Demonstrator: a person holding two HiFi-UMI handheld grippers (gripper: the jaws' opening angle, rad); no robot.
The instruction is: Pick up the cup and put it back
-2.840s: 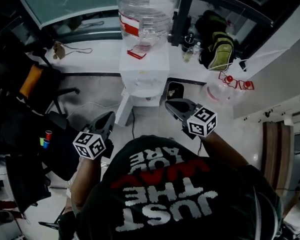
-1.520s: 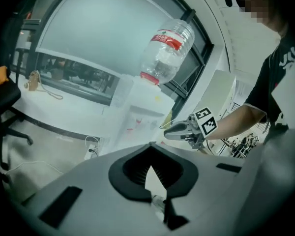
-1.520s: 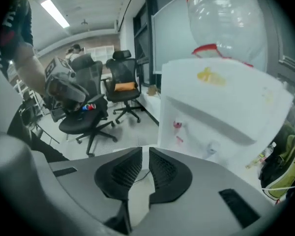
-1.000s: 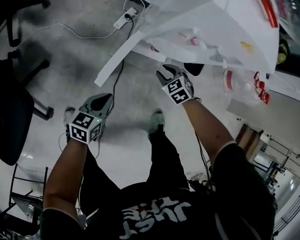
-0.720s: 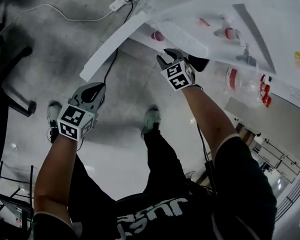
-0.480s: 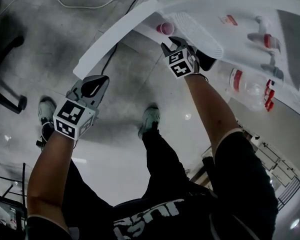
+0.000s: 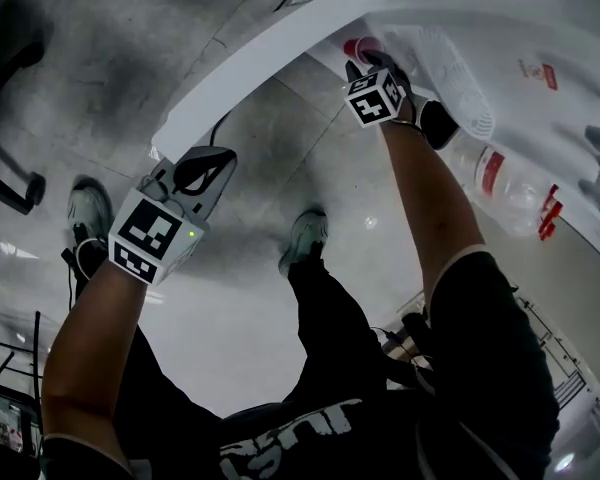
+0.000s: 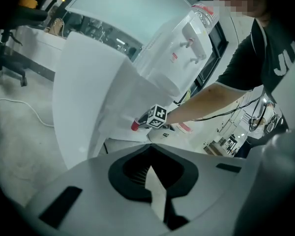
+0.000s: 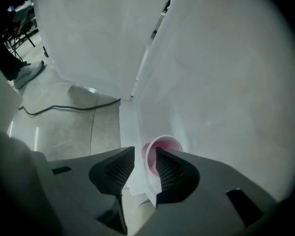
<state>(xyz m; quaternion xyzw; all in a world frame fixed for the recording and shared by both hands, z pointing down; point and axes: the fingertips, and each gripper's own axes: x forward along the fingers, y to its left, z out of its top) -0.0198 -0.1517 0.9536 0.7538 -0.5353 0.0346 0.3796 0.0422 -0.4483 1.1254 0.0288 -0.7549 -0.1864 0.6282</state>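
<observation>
A small red cup point(image 7: 360, 48) sits low against the white water dispenser point(image 7: 280, 58). In the right gripper view the cup point(image 9: 160, 151) lies on its side with its mouth toward me, just ahead of the jaws. My right gripper point(image 7: 365, 65) is open: in its own view the right gripper point(image 9: 145, 154) has a narrow gap, the cup's left rim shows in that gap and its right jaw covers part of the mouth. No pad visibly presses on it. My left gripper point(image 7: 225, 156) hangs lower left over the floor, tips together, nothing held.
The dispenser's tall white body point(image 8: 187, 48) and a slanted white panel point(image 7: 250, 78) crowd the cup. A clear bottle with a red label point(image 7: 500, 173) lies to the right. A black cable point(image 9: 64, 109) runs over the grey floor. The person's shoes point(image 7: 305, 233) stand below.
My right gripper has reached forward and up to the red cup, which now lies at its tips. The head view has swung lower. The left gripper has stayed low at the left.
</observation>
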